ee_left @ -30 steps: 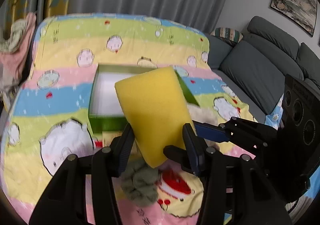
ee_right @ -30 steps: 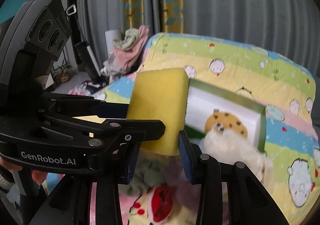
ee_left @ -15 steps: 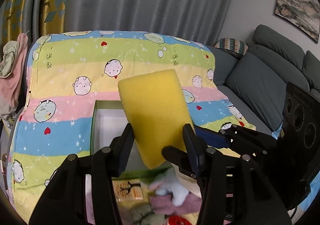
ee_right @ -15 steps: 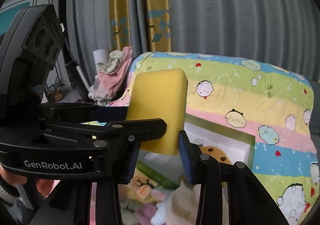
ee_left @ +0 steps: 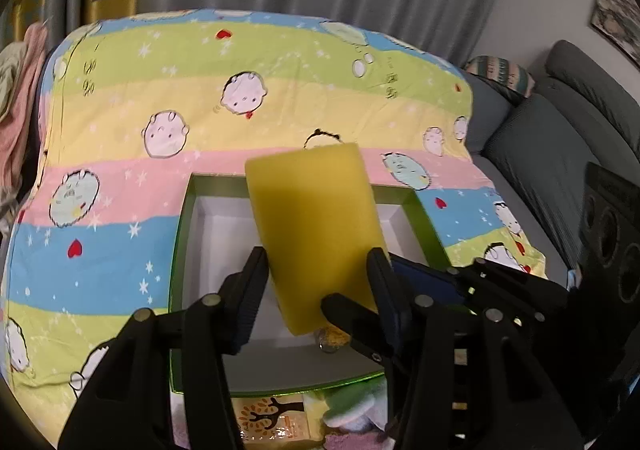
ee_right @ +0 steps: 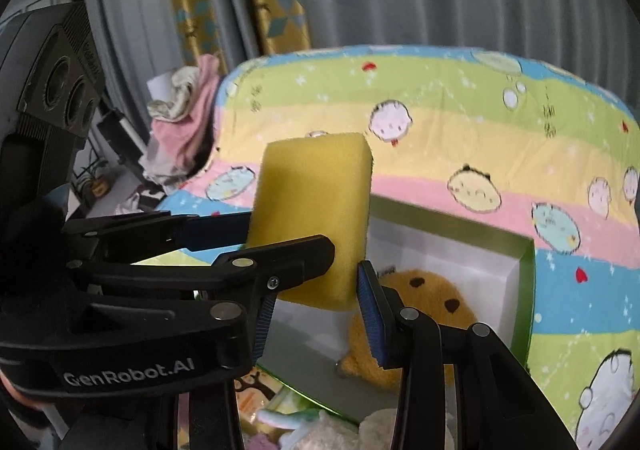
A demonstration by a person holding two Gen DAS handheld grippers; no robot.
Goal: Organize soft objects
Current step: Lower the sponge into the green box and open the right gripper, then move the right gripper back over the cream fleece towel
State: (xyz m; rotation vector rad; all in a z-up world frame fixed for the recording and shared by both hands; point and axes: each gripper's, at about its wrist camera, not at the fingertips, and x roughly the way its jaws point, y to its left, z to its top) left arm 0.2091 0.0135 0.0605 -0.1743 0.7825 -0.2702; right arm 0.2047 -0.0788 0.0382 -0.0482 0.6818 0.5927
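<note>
A yellow sponge stands on end in the air, gripped from two sides. My left gripper has its pads on the sponge's narrow edges, and its jaws are opening with the sponge still between them. My right gripper comes in crosswise and is shut on the sponge's broad faces. Below the sponge lies a green box with a white inside. A brown cookie plush lies in it, mostly hidden in the left wrist view.
The box rests on a striped cartoon blanket. Several loose soft toys and a tree-printed card lie in front of the box. A grey sofa is to the right, a clothes pile to the far left.
Both grippers carried the sponge forward, from above the loose toys to above the box. The left jaws have spread a little, and the sponge looks less pinched.
</note>
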